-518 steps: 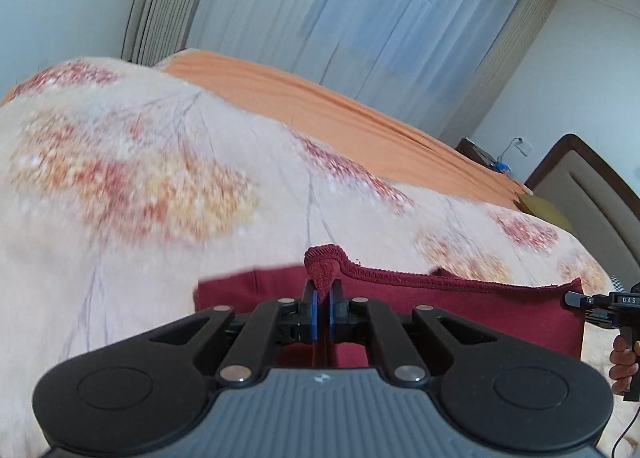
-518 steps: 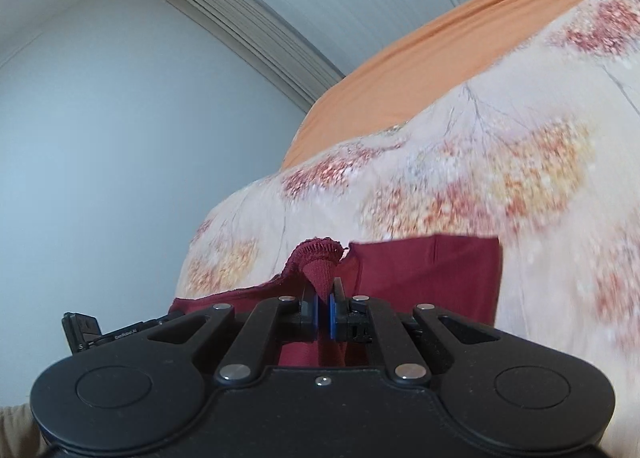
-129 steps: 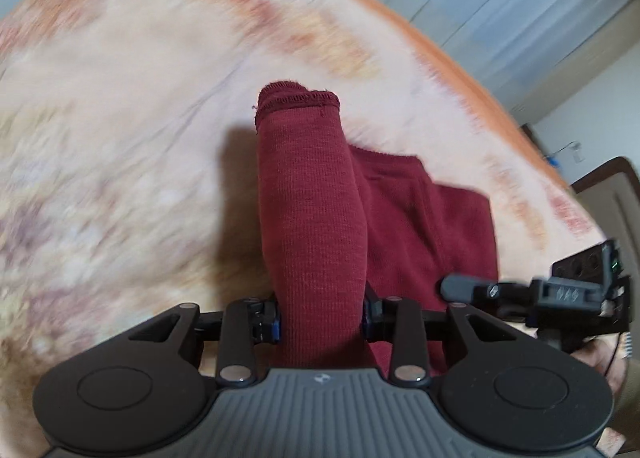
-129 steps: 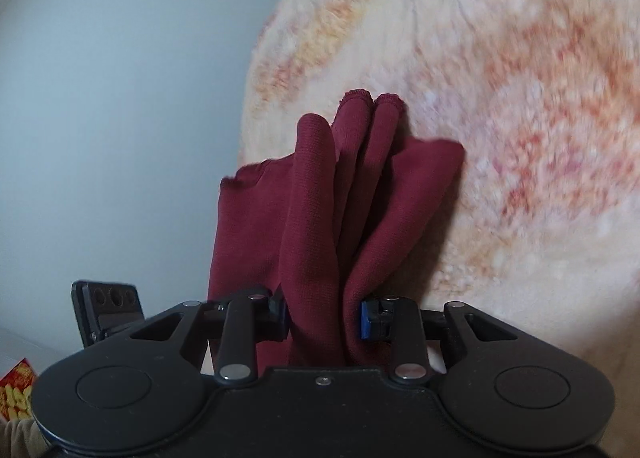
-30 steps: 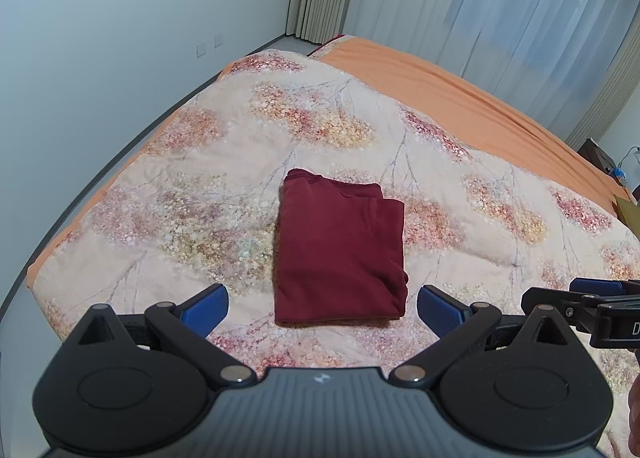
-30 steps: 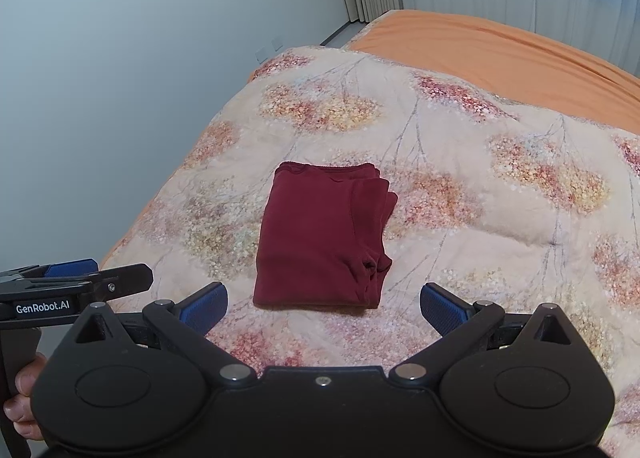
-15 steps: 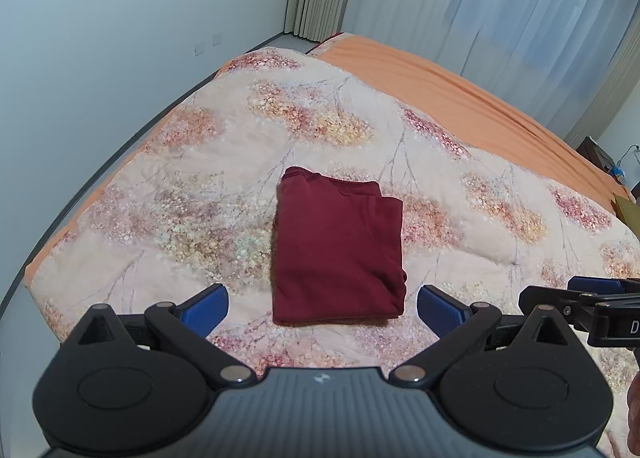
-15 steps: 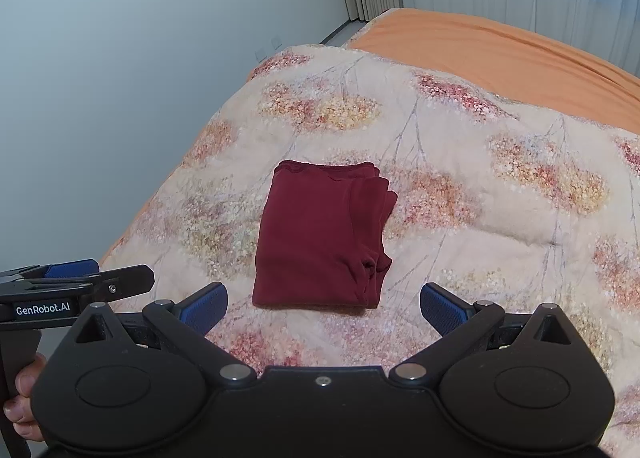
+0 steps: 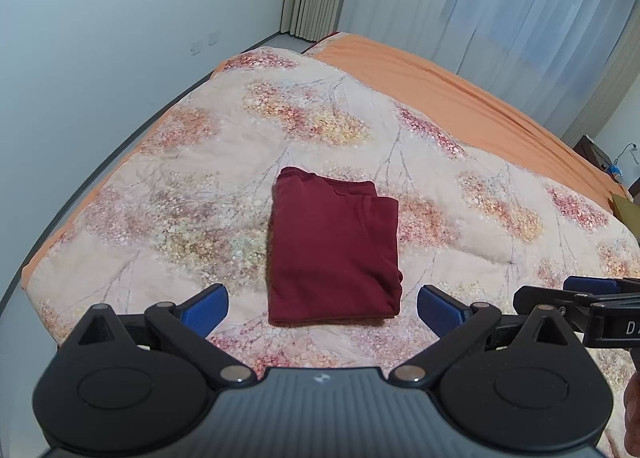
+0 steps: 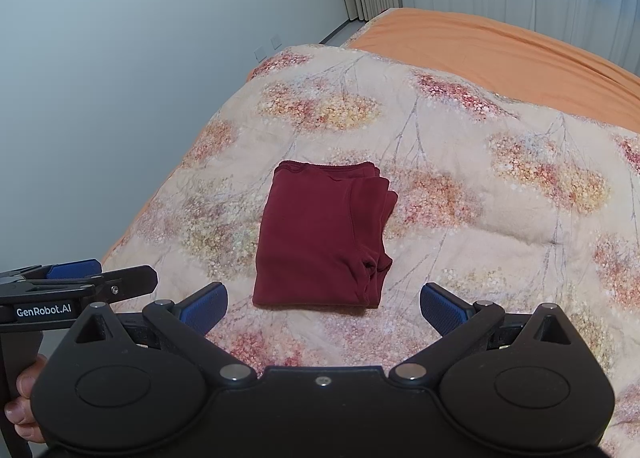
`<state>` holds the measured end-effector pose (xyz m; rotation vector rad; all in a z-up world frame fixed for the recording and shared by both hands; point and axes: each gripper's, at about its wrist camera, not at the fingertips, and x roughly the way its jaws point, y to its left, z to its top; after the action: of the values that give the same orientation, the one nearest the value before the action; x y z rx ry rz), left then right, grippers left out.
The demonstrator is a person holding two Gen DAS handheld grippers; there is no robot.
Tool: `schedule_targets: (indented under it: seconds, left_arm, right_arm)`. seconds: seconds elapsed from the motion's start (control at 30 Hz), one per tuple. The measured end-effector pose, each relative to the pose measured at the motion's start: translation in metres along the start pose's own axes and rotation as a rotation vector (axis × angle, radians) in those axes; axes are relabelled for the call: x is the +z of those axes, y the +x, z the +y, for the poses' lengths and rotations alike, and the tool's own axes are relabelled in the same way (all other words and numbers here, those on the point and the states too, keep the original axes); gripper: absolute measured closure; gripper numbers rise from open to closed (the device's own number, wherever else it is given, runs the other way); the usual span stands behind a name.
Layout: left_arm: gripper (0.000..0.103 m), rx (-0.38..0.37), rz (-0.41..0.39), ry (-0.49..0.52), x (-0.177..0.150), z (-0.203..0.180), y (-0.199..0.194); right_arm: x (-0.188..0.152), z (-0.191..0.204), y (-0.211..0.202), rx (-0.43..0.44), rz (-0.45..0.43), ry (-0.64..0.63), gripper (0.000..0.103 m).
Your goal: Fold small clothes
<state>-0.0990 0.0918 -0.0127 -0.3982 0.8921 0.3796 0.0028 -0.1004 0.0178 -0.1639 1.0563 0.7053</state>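
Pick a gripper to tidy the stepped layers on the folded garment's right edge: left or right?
Right, marginally. The maroon garment shows uneven, stacked edges on its right side, seen most clearly from the right gripper. The left gripper is equally open and free, but sits on the garment's neat side.

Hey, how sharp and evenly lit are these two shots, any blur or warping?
Left wrist view: garment sharp, soft even light, faint shadow at its near edge, fisheye bends the bed edge, dark corners. Right wrist view: the same, wall curved.
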Motion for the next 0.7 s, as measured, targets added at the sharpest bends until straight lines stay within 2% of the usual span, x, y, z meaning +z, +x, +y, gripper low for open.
schedule_targets:
  seconds: [0.3,0.53,0.7]
  left_arm:
    - [0.0,-0.013,-0.005,0.006,0.002,0.002,0.0]
    - [0.0,-0.042,-0.06,-0.023,0.0,0.0,-0.012]
    - [0.0,-0.009,-0.053,-0.013,-0.002,-0.002,-0.01]
  right_arm:
    - [0.0,0.0,0.0,0.0,-0.003,0.0,0.001]
    - [0.0,0.001,0.0,0.0,-0.002,-0.001,0.001]
    - [0.001,0.0,-0.001,-0.004,-0.004,0.004,0.001]
